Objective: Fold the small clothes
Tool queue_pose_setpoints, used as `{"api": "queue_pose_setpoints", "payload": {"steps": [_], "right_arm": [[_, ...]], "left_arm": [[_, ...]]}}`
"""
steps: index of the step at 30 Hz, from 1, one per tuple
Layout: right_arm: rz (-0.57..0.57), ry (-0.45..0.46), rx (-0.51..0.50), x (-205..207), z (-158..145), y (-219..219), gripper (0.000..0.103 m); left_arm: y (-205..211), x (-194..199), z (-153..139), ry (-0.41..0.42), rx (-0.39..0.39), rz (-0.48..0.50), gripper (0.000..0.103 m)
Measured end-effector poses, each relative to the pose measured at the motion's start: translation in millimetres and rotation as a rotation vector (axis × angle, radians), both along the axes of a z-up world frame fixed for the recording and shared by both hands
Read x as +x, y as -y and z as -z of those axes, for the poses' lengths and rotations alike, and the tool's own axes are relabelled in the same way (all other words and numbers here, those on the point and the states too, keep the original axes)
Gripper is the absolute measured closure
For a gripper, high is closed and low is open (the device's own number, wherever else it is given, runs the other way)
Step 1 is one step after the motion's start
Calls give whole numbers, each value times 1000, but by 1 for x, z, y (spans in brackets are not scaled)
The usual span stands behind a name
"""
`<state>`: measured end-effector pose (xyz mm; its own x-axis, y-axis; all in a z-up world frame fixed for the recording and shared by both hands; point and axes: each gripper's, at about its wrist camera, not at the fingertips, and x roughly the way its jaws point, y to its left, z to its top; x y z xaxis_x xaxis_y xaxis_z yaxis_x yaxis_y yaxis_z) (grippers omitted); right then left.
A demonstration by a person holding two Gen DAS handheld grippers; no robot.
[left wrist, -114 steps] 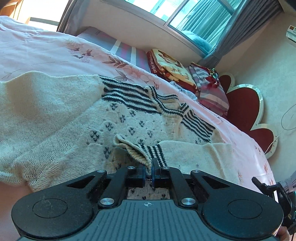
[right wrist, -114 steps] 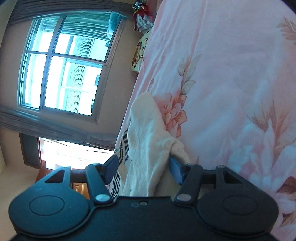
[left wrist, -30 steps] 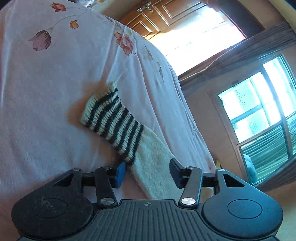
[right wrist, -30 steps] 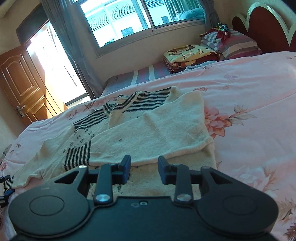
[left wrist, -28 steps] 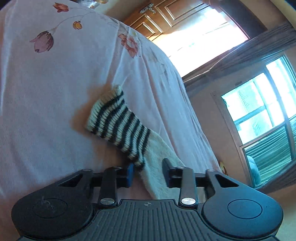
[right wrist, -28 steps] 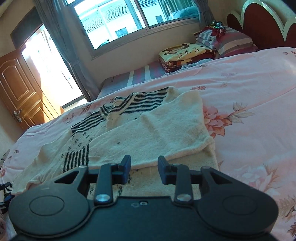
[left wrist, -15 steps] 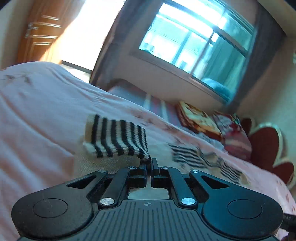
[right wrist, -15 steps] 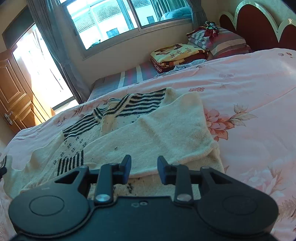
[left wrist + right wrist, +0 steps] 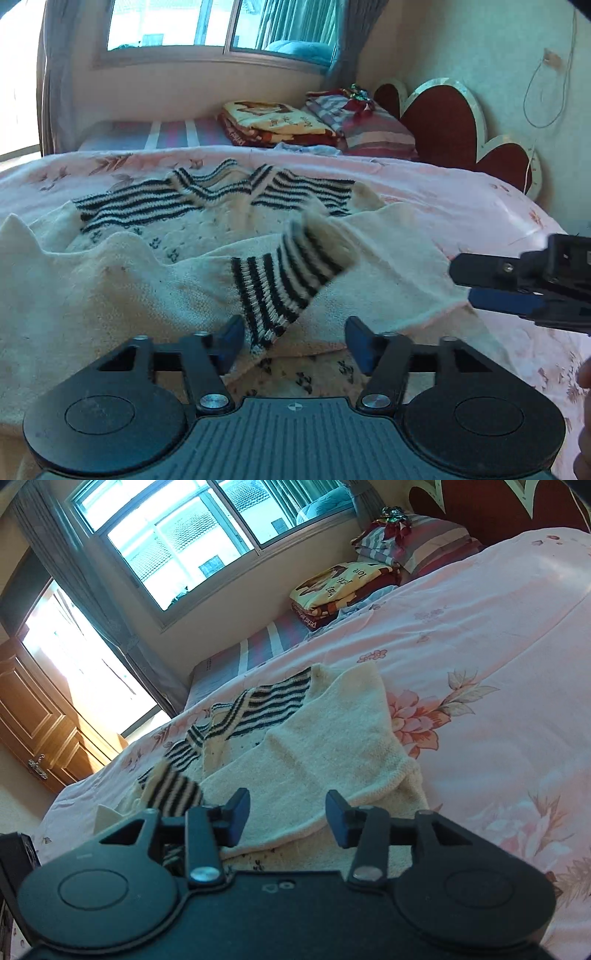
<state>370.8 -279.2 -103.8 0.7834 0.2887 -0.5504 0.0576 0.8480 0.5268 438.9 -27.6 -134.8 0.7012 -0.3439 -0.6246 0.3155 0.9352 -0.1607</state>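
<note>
A cream knitted sweater with black stripes lies spread on the pink floral bed cover. One sleeve is folded across its body, and the striped cuff is blurred, dropping just beyond my left gripper. That gripper's jaws are opening, and the cuff's near end lies by the left finger without being pressed. My right gripper hovers over the sweater's folded cream edge. Its jaws are opening too, with cloth below them but none pinched. From the left wrist view the right gripper shows at the right edge.
Folded blankets and striped pillows are stacked at the head of the bed, beside a red scalloped headboard. A window and a wooden door stand behind. A hand shows at the right edge.
My left gripper shut on the striped cuff, swung it from the bare bed cover over onto the sweater's body, then opened and let it go. The right gripper's jaws widened.
</note>
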Motion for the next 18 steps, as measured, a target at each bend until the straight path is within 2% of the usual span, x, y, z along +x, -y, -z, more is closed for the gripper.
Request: {"api": "queue_pose_setpoints", "payload": {"steps": [4, 7, 10, 12, 15, 16, 17, 18], "right_arm": [[-77, 0, 18, 8, 4, -16, 48], [-83, -27, -17, 14, 12, -26, 48], [-72, -52, 44, 23, 25, -25, 50], [-71, -44, 30, 30, 30, -30, 52], [-84, -49, -30, 44, 36, -42, 61], [-101, -50, -48, 48, 35, -46, 70], [-127, -53, -55, 52, 34, -51, 85], [-162, -56, -62, 55, 33, -56, 91]], "left_arm": [[-42, -43, -13, 56, 14, -32, 40], [-94, -71, -9, 55, 29, -156, 40], [-142, -79, 4, 16, 55, -294, 40], [-163, -72, 12, -12, 47, -339, 40], [-173, -59, 21, -11, 69, -350, 40], [-173, -55, 22, -5, 73, -353, 40], [-171, -50, 22, -1, 80, -353, 40], [-168, -44, 23, 4, 82, -352, 42]]}}
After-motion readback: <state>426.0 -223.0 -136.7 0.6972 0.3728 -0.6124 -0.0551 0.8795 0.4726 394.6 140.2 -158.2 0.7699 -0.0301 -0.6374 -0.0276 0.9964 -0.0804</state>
